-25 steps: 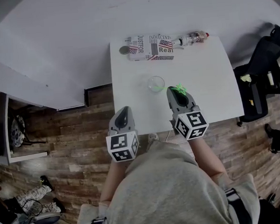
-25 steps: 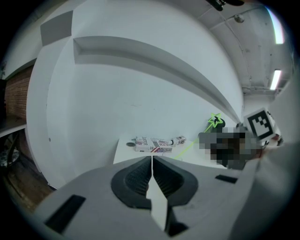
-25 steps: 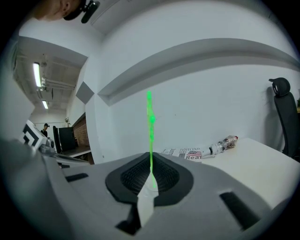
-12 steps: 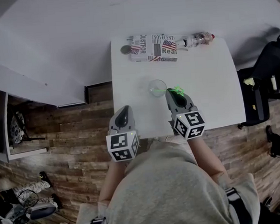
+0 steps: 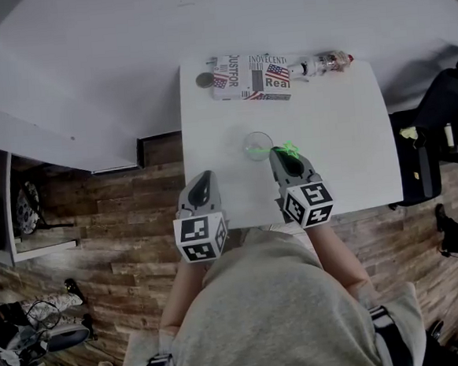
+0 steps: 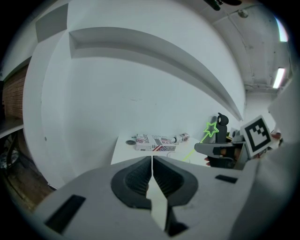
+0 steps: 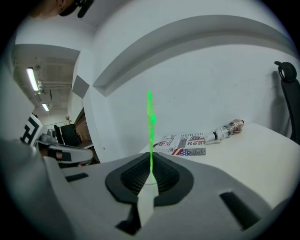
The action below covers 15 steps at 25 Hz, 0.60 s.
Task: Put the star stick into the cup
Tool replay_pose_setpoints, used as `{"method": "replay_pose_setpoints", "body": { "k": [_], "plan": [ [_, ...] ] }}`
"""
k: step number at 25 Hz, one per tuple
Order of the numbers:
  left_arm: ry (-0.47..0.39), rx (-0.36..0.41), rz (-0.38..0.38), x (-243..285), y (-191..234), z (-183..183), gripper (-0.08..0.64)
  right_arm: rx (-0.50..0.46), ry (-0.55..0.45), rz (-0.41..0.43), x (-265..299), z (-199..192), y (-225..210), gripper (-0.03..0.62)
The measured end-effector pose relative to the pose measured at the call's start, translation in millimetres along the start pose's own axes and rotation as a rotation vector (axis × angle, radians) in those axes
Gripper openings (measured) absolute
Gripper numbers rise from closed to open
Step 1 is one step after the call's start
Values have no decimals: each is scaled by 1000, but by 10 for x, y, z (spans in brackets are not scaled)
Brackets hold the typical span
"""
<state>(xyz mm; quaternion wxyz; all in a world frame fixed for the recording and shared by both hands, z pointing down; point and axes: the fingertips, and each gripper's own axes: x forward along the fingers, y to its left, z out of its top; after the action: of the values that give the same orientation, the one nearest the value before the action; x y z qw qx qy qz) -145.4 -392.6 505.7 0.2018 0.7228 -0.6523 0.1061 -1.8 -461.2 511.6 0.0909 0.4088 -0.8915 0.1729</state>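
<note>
Along the top edge of the white counter (image 5: 350,121) lie, left to right, a small round dark cap (image 5: 204,81), a printed cardboard box (image 5: 251,78) and a clear plastic bottle (image 5: 324,63). Just above frame centre stands a clear cup (image 5: 257,144), with the green star stick (image 5: 291,146) in the right gripper (image 5: 283,153) just to its right.

I saw a white rectangular table (image 5: 343,130) standing on a wood-plank floor (image 5: 121,218), with its far edge against a pale wall (image 5: 125,60). Along that far edge lay a flat box (image 5: 251,78) printed like a newspaper, with flag pictures on it. A small dark round disc (image 5: 204,81) sat just beside the box's left end. A small bottle (image 5: 324,63) lay on its side just beside the right end. A clear cup (image 5: 258,145) stood upright near the table's middle, apart from the box.
</note>
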Motion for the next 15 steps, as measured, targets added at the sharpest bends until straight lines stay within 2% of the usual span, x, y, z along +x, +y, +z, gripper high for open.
{"method": "replay_pose_setpoints", "body": {
  "k": [15],
  "plan": [
    [6, 7, -16, 11, -55, -15, 9, 18, 21, -45, -57, -126, -175, 18]
  ]
}}
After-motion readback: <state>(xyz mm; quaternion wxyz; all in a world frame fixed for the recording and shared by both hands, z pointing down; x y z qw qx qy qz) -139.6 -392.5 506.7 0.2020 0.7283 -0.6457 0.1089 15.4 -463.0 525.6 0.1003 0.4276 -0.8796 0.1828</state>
